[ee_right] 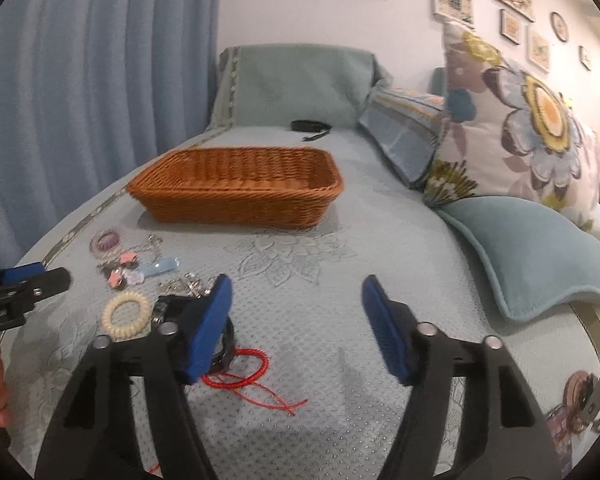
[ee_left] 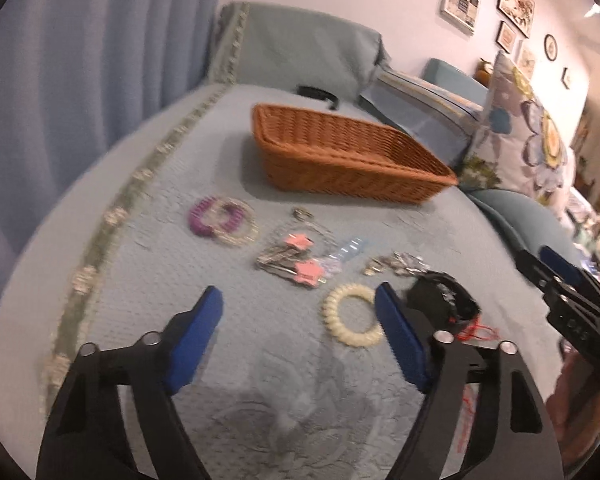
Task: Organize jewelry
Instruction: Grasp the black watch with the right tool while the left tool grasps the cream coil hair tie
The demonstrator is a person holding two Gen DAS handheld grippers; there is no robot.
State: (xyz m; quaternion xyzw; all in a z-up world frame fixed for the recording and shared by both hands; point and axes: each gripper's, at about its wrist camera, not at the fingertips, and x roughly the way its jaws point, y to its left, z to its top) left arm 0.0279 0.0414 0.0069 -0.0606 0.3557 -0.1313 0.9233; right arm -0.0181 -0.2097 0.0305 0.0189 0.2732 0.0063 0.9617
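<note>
Jewelry lies scattered on the blue sofa cover in front of a brown wicker basket (ee_left: 352, 156), which also shows in the right wrist view (ee_right: 236, 188). I see a purple and clear bracelet pair (ee_left: 222, 220), pink star clips (ee_left: 302, 260), silver pieces (ee_left: 396, 264), a cream spiral band (ee_left: 354, 314) (ee_right: 126, 314), a black accessory (ee_left: 444, 296) (ee_right: 224, 344) and a red cord (ee_right: 244, 372). My left gripper (ee_left: 298, 332) is open above the cover, its right finger beside the cream band. My right gripper (ee_right: 296, 320) is open, its left finger over the black accessory.
A floral cushion (ee_right: 528, 128), a plain blue cushion (ee_right: 540, 256) and a striped cushion (ee_right: 404, 132) line the right side. A black strap (ee_right: 310, 126) lies behind the basket. Blue curtains (ee_left: 80, 60) hang at the left, past the cover's trimmed edge.
</note>
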